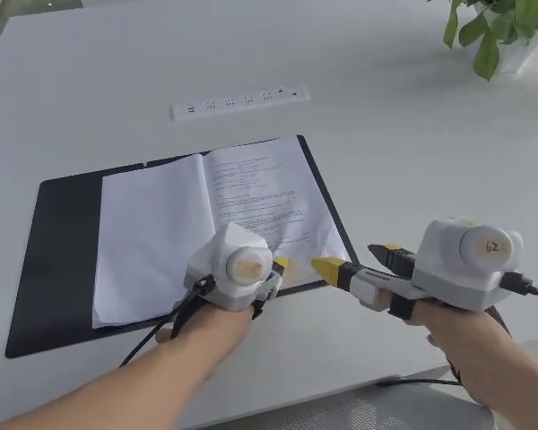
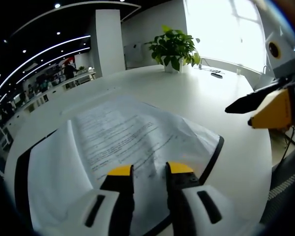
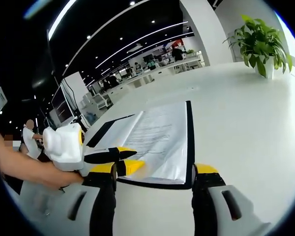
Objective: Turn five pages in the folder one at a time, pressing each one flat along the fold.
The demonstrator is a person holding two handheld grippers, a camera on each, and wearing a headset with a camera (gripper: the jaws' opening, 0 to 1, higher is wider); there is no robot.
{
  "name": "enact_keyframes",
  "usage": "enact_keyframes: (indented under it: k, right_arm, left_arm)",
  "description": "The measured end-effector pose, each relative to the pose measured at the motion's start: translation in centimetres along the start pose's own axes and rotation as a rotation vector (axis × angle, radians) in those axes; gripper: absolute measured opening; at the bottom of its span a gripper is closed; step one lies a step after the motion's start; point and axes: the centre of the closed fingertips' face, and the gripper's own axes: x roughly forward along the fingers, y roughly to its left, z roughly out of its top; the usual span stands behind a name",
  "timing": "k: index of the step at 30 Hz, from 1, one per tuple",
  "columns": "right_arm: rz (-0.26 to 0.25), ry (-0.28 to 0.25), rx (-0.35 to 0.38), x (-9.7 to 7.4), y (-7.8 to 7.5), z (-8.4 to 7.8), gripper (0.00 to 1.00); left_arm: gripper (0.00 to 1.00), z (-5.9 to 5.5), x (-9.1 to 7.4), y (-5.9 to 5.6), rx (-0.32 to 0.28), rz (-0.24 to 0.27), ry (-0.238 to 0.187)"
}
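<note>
A black folder (image 1: 61, 260) lies open on the white table, with a blank left page (image 1: 152, 233) and a printed right page (image 1: 260, 193). The right page bulges a little near the fold (image 2: 137, 105). My left gripper (image 1: 276, 269) hovers at the lower edge of the printed page; its yellow-tipped jaws stand a narrow gap apart (image 2: 150, 169), and I cannot tell whether paper lies between them. My right gripper (image 1: 359, 257) is off the folder's lower right corner, pointing left, wide open and empty (image 3: 155, 169). The right gripper view catches the left gripper (image 3: 127, 158) at the page's near edge.
A white power strip (image 1: 240, 101) lies beyond the folder. A potted plant (image 1: 498, 27) stands at the far right corner of the table. The table's front edge (image 1: 341, 390) runs just behind my hands. People and desks show in the far background (image 3: 29, 130).
</note>
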Motion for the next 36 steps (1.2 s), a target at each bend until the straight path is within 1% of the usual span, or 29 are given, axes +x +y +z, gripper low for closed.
enact_keyframes:
  k: [4, 6, 9, 12, 14, 18, 20, 24, 29, 31, 33, 34, 36]
  right_arm:
    - [0.001, 0.004, -0.002, 0.2, -0.1, 0.0, 0.59]
    - [0.008, 0.012, -0.003, 0.5, -0.1, -0.1, 0.57]
    - [0.016, 0.022, -0.008, 1.1, -0.1, -0.3, 0.54]
    - [0.031, 0.034, 0.0, 1.7, 0.0, -0.5, 0.52]
    - [0.031, 0.052, 0.004, 2.1, -0.1, -0.8, 0.5]
    - [0.035, 0.057, 0.015, 2.4, -0.2, -0.9, 0.49]
    - [0.036, 0.049, 0.02, 2.7, -0.4, -0.7, 0.48]
    - [0.037, 0.04, 0.032, 3.1, -0.6, -0.5, 0.43]
    - [0.032, 0.052, 0.062, 3.9, -1.3, -0.7, 0.41]
    - [0.031, 0.055, 0.071, 3.9, -1.4, -0.8, 0.41]
    - [0.04, 0.058, 0.09, 4.0, -1.4, -0.9, 0.39]
    - [0.033, 0.064, 0.093, 4.0, -1.5, -1.1, 0.38]
    - [0.036, 0.069, 0.107, 4.1, -1.7, -1.3, 0.38]
  left_arm:
    - [0.2, 0.0, 0.1, 0.1, -0.001, -0.001, 0.0]
    - [0.17, 0.0, 0.1, 0.2, -0.001, 0.005, 0.001]
    - [0.15, 0.0, 0.2, 0.3, -0.009, 0.006, -0.001]
    - [0.13, 0.0, 0.2, 0.2, -0.022, 0.005, -0.004]
    - [0.11, 0.0, 0.2, 0.1, -0.026, 0.004, -0.003]
    - [0.11, -0.1, 0.3, 0.1, -0.029, 0.002, -0.002]
    - [0.11, -0.1, 0.3, 0.1, -0.032, 0.001, -0.001]
    - [0.1, -0.1, 0.3, 0.1, -0.03, -0.001, -0.002]
    - [0.11, -0.1, 0.3, 0.0, -0.03, -0.003, -0.002]
    - [0.11, -0.1, 0.3, 0.0, -0.032, -0.003, -0.003]
    - [0.11, -0.1, 0.4, 0.0, -0.033, -0.003, -0.004]
    - [0.11, -0.1, 0.4, 0.0, -0.034, -0.003, -0.004]
    - [0.11, -0.1, 0.4, 0.0, -0.034, -0.003, -0.004]
